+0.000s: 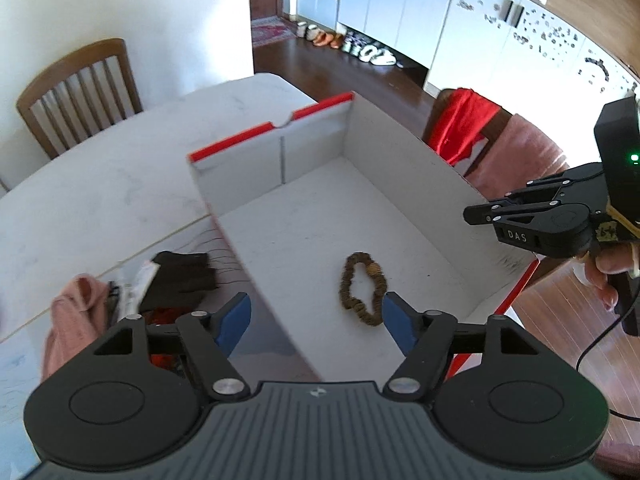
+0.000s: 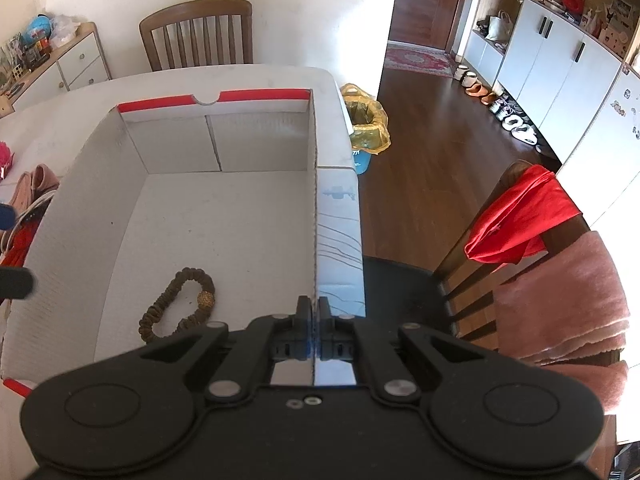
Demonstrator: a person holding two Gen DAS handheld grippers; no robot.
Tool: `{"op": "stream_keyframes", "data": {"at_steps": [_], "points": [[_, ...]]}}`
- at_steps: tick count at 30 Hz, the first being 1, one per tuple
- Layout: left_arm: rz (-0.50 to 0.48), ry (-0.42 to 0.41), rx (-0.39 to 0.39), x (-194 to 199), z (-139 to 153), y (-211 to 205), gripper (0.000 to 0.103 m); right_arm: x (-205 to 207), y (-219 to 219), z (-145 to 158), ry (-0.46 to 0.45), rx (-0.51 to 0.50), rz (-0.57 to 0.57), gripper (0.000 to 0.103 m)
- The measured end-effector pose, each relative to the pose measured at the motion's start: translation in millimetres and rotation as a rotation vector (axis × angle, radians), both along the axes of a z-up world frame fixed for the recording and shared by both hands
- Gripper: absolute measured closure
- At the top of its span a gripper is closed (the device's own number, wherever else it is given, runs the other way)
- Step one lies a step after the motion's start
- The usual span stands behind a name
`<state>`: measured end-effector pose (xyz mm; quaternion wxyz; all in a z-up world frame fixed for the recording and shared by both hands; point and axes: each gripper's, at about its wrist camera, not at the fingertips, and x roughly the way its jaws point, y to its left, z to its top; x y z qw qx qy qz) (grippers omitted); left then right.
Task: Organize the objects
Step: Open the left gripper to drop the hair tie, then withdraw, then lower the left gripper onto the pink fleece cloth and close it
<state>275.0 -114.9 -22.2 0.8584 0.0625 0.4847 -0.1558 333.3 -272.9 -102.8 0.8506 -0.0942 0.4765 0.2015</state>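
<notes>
A white cardboard box (image 1: 400, 140) with red edges stands open on the table; it also shows in the right wrist view (image 2: 96, 152). A brown beaded bracelet (image 1: 362, 288) lies on the box floor, and shows in the right wrist view (image 2: 180, 304). My left gripper (image 1: 316, 320) is open and empty, above the near part of the box, with the bracelet just inside its right finger. My right gripper (image 2: 313, 312) is shut on the box's right wall (image 2: 313, 216); it shows from the side in the left wrist view (image 1: 474, 214).
A pink cloth (image 1: 76, 320), a dark brown fabric item (image 1: 180, 280) and a red item (image 1: 164, 316) lie on the white table (image 1: 100, 184) left of the box. Chairs stand at the far side (image 2: 196, 32) and right, draped with red (image 2: 520, 216) and pink cloth. A yellow-bagged bin (image 2: 366, 124) stands on the floor.
</notes>
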Motion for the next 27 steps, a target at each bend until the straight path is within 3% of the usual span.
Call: {"op": "stream_keyframes", "data": {"at_steps": [12, 20, 27], "points": [[0.136, -0.061, -0.024, -35.9, 22.2, 74.6, 0.018, 0.1, 2.5, 0.2, -0.005, -0.018, 0.001, 0.101], [0.283, -0.056, -0.035, -49.6, 7.7, 133.4, 0.004, -0.4, 5.7, 1.0, -0.005, -0.032, -0.005, 0.100], [0.396, -0.044, -0.045, -52.4, -14.4, 171.7, 0.000, -0.7, 7.2, 1.1, -0.004, -0.043, -0.008, 0.100]]}}
